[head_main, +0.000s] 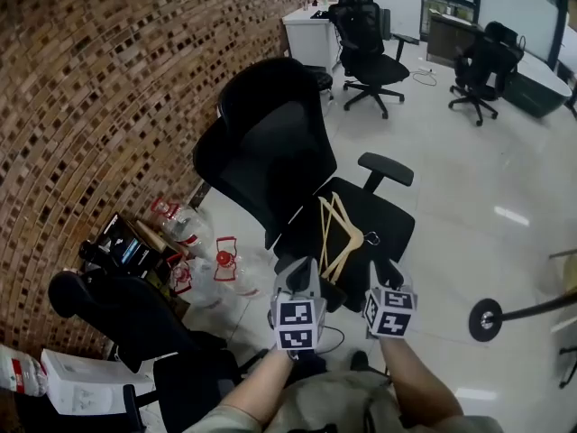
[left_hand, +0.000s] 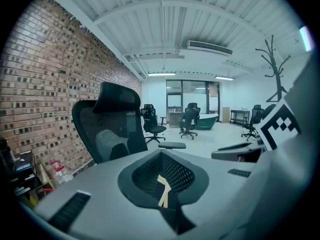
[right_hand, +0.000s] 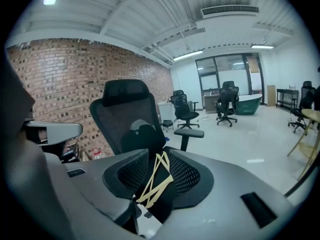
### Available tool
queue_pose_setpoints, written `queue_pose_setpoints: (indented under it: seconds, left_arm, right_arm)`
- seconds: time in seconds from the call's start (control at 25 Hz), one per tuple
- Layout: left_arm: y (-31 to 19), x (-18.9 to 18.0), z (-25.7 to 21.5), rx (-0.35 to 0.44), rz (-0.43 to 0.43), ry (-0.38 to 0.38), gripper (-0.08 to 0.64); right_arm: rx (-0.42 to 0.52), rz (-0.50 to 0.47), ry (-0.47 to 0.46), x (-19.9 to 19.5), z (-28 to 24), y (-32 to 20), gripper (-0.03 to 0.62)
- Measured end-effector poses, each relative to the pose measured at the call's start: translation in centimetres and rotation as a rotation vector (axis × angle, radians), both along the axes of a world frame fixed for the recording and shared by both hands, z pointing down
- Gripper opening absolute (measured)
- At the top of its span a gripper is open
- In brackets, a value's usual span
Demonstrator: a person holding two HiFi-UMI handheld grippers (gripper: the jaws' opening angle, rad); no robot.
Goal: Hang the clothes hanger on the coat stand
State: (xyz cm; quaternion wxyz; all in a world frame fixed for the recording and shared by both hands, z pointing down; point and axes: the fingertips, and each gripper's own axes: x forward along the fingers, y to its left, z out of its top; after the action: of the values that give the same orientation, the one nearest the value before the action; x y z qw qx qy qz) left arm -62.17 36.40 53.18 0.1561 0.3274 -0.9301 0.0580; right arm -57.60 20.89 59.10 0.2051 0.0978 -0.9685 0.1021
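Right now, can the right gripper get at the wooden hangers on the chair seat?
Probably yes: the hangers lie uncovered on the chair seat, just ahead of the right gripper, whose jaws stand apart with nothing blocking the way.

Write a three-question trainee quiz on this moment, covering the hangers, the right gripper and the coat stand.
1. Where do the wooden hangers lie?
A) on the floor
B) on the office chair's seat
C) on a desk
2. True or false: the right gripper is clamped on a hanger.
3. Fill in: the branched top of the coat stand shows in the ___ gripper view.
Key: 1 B; 2 false, its jaws stand apart and grip nothing; 3 left.
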Motion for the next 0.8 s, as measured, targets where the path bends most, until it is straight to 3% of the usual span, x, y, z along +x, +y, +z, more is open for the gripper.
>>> queue_pose_setpoints:
  seconds: [0.28, 0.48, 0.8]
  left_arm:
    - [1.1, -11.7, -1.0, 0.01, 0.108, 0.036, 0.018]
    - [2.9, -17.5, -0.4, 0.026, 0.148, 0.057, 0.018]
    - [-2.6, -24.1, 2.6, -0.005, 0.164, 0.095, 0.018]
  right_arm:
    - [-0.022, 0.105, 0.065, -9.8, -0.8, 2.5, 0.127]
    - [-0.017, 0.143, 0.088, -14.8, -0.1, 4.9, 0.128]
    - [-0.081, 0.19, 0.181, -21.3, 5.6, -0.5, 0.161]
